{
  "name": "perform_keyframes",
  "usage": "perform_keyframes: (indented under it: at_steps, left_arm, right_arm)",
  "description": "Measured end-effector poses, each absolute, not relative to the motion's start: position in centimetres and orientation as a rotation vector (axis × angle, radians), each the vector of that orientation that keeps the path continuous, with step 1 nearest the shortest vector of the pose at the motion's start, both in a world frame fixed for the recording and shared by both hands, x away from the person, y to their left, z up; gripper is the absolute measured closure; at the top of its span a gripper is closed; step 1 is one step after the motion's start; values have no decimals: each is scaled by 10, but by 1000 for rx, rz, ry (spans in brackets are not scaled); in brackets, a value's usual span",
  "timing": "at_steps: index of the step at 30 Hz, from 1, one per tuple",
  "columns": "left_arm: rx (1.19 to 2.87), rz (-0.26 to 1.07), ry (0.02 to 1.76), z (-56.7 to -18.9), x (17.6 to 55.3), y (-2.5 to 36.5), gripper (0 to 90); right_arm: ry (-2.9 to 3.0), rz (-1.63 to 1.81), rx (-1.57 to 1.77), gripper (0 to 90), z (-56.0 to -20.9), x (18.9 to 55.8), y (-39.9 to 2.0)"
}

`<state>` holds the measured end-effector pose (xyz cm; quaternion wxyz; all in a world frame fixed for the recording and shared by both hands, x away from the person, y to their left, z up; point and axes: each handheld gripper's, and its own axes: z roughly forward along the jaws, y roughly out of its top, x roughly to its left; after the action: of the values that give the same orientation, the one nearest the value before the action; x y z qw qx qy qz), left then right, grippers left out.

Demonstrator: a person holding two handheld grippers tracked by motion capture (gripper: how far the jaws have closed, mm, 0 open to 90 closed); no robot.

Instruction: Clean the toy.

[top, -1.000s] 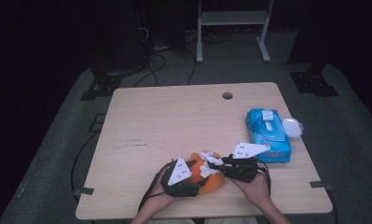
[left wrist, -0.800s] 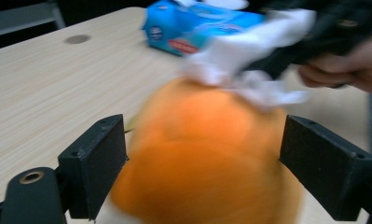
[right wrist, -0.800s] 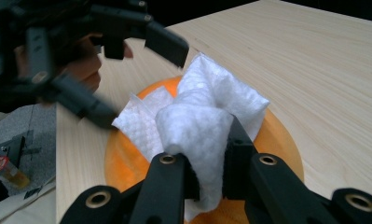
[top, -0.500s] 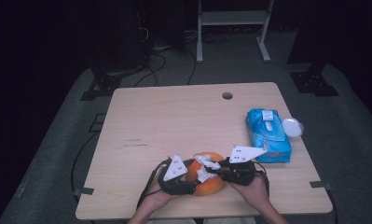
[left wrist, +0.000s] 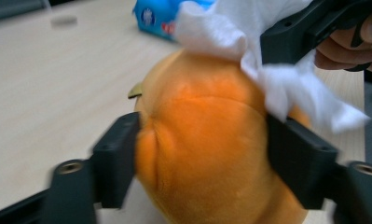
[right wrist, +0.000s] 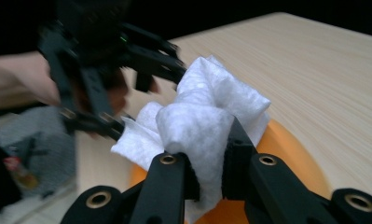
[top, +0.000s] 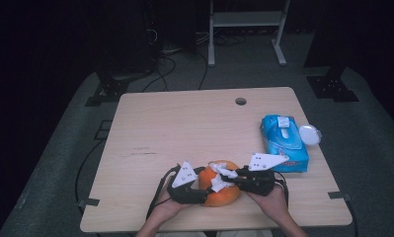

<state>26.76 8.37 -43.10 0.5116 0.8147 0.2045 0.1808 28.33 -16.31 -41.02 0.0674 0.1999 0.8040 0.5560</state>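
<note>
Orange plush toy [left wrist: 207, 140]: clamped between left gripper [left wrist: 207, 158] jaws, just closing in; keep steady; right gripper [right wrist: 210, 175], pinched tight on white wipe [right wrist: 207, 126], rub firmly over top.

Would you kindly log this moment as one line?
left hand-held gripper: closing on orange plush toy | right hand-held gripper: holds white wipe on toy

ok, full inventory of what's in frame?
toy: 1, orange plush, near table edge, between both grippers
wipe: 1, white, crumpled, on the toy's top
wipes pack: 1, blue, right side of table
lid: 1, white, round, at the pack's right edge
table: 1, light wood, hole near far edge
left gripper: 1, black, jaws have just been closing, pressing the toy's sides
right gripper: 1, black, shut on the wipe
hands: 2, at bottom edge
</note>
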Motion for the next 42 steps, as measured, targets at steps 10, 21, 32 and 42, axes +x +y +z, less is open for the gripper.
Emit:
perform_keyframes:
  at_steps: [10,21,32,42]
  left_arm:
    - [1911,345,641,-434,277,87,96]
    - [1988,403,454,-436,262,79,337]
    - [1932,312,608,-441,275,80,77]
    - [1960,511,431,-433,259,70,374]
  right_arm:
    - [2390,1649,719,799,-418,293,-191]
    - [2414,1637,571,799,-407,278,-161]
    - [2378,1652,671,798,-413,282,-178]
    - [2357,1693,669,798,-407,280,-173]
